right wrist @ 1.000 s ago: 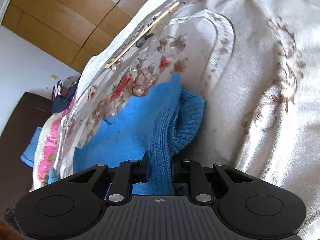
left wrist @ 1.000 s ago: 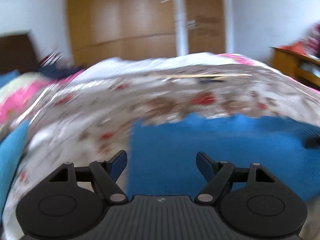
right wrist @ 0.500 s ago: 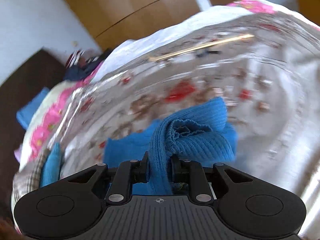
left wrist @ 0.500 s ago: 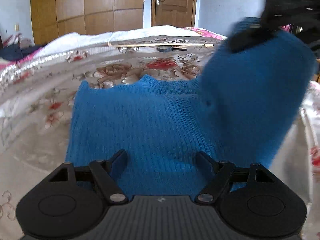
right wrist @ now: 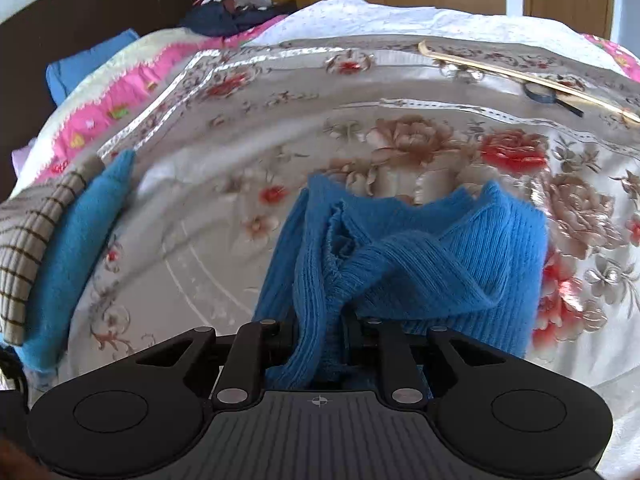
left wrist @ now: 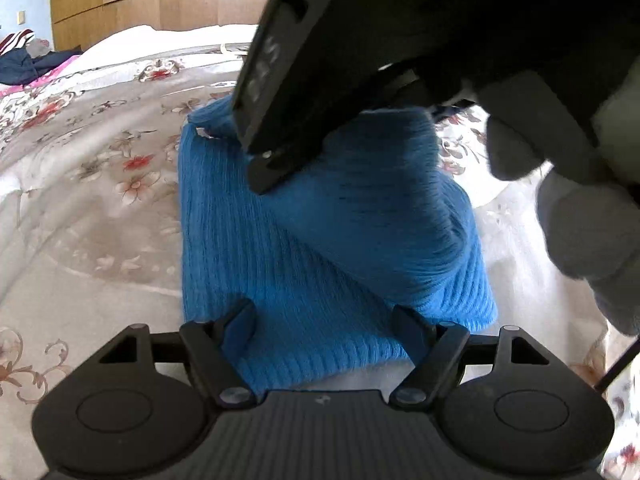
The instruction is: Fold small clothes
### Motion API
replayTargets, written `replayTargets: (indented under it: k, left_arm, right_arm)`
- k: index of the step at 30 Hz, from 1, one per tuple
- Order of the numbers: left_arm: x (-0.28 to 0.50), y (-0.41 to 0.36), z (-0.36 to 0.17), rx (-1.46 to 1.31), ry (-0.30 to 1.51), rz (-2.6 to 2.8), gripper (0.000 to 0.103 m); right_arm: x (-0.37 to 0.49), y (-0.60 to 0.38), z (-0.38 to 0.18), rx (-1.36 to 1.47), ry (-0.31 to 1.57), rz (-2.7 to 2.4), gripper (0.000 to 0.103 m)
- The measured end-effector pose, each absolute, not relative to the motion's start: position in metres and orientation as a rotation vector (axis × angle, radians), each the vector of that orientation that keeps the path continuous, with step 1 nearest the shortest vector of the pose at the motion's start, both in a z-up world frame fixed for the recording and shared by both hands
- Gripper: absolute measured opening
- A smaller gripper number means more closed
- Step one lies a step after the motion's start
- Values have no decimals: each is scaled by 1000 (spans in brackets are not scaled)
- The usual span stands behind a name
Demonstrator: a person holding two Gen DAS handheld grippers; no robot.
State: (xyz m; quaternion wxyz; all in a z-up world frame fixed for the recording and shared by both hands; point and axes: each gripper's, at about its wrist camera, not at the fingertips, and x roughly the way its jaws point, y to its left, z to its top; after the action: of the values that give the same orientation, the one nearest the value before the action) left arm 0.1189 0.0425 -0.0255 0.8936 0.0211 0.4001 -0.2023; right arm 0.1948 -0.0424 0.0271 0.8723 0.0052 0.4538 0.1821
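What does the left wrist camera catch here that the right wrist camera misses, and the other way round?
Only the left wrist view shows the open left gripper, the right tool's black body from outside, and a gloved hand holding it. Only the right wrist view shows the right gripper pinching a sweater sleeve, a wooden stick, and a checked cloth. Both show the blue sweater on the floral bedspread.

A bedroom in a home.
We see a bed under a floral bedspread (right wrist: 400,92), a dark headboard (right wrist: 80,20), a pink quilt (right wrist: 120,96), wooden wardrobe doors (left wrist: 160,0) and piled clothes (right wrist: 232,4).
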Motion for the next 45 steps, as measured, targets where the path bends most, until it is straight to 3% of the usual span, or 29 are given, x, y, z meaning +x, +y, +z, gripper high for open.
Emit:
replayTargets:
  k: [18,25,27,31,35,43,45]
  left_arm:
    - [95,87,-14,-132,801,-417,86]
    - [69,111,21,-230,559,-362,86]
    - [70,108,28,-223,517,-377,86]
    - [85,91,25,-158,541,-406,85]
    - [103,85,3,-165,656,-431,65]
    - [120,101,-19,-237,781,-415,62]
    - [119,99,-19,-221,782,-415,62]
  right_arm:
    - [177,-62,74,122,842,470,27]
    - [188,-69,54,120,908,422,28]
    - [194,-66,52,127,921,437,34]
    - [204,-51,53,72,954,469,39]
    - [217,-30,46,27,1017,495,46]
    - [216,-1,20,-103,1069,418,47]
    - [213,-1,19,-126,1058,409,41]
